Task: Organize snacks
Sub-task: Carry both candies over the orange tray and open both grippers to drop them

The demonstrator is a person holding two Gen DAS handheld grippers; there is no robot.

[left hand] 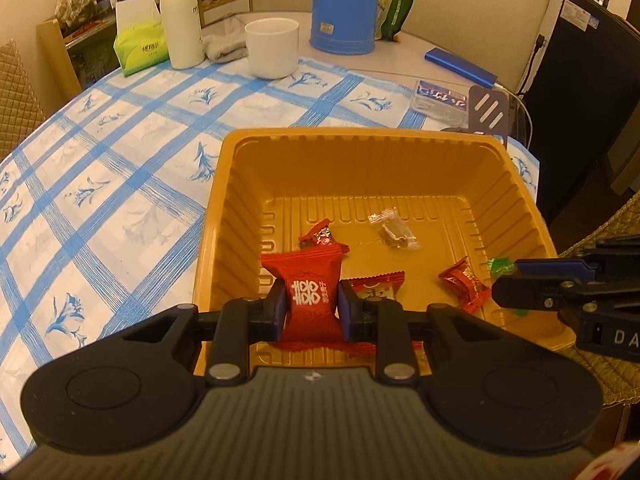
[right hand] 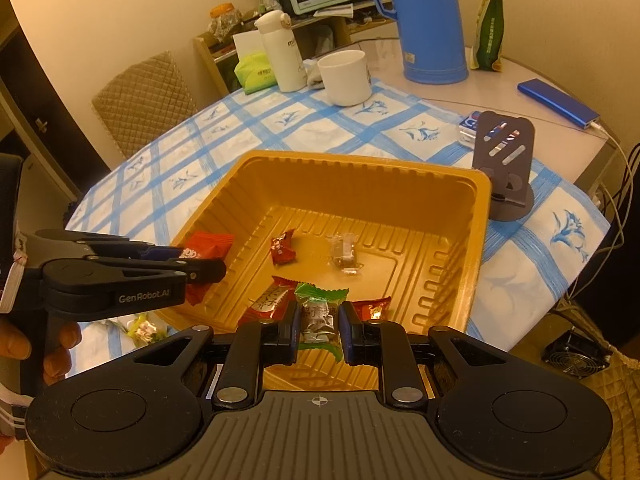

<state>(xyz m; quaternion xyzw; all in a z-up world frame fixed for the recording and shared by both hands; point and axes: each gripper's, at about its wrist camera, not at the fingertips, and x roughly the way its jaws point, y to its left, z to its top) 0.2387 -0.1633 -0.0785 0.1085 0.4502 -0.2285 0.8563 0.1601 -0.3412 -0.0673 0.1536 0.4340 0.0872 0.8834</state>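
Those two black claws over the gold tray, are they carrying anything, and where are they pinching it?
Yes. The left gripper pinches a red candy packet across its middle; the right gripper pinches a green-wrapped candy across its middle.

Your tray [left hand: 224, 200] sits on the table [left hand: 120, 168], with both grippers over its near edge.
In your left gripper [left hand: 312, 308] a large candy [left hand: 310, 300] hangs over the tray's near left; in your right gripper [right hand: 319, 328] a smaller candy [right hand: 318, 312] hangs at its near side. Four wrapped sweets lie inside. Behind the tray stand a cup [left hand: 272, 48], bottle [left hand: 182, 20] and jug [left hand: 342, 4]; a phone stand [right hand: 506, 168] is right.
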